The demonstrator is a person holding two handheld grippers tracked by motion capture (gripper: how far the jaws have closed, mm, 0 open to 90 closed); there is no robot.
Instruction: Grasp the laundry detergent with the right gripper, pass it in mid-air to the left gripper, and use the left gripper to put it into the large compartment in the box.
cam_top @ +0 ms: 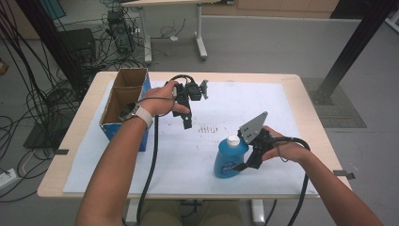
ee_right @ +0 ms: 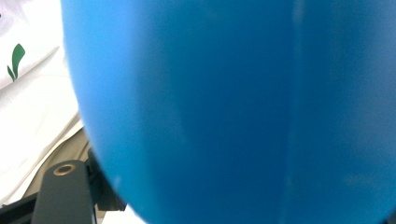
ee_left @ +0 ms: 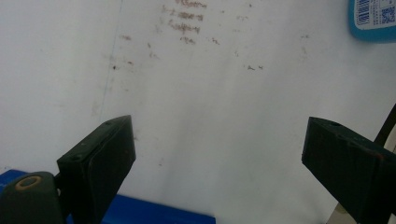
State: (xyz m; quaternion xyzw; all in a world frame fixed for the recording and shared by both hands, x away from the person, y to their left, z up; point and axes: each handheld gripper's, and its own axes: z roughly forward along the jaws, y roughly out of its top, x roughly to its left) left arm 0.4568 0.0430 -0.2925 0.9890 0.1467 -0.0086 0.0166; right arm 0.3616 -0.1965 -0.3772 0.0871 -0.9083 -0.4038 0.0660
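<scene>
A light wooden table [cam_top: 301, 94] covered by a white paper sheet [cam_top: 244, 103] holds an open brown cardboard box with blue sides [cam_top: 123, 101] at far left. A smooth blue plastic bottle with a white cap [cam_top: 229, 157] stands upright near the front, cap up. The right gripper [cam_top: 242, 165] has its jaws around the bottle's body. The left gripper [cam_top: 187, 121] hangs beside the box, jaws wide, empty

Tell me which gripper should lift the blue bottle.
Right. The right gripper is already around the blue bottle; the left gripper hangs open by the cardboard box, well away.
</scene>
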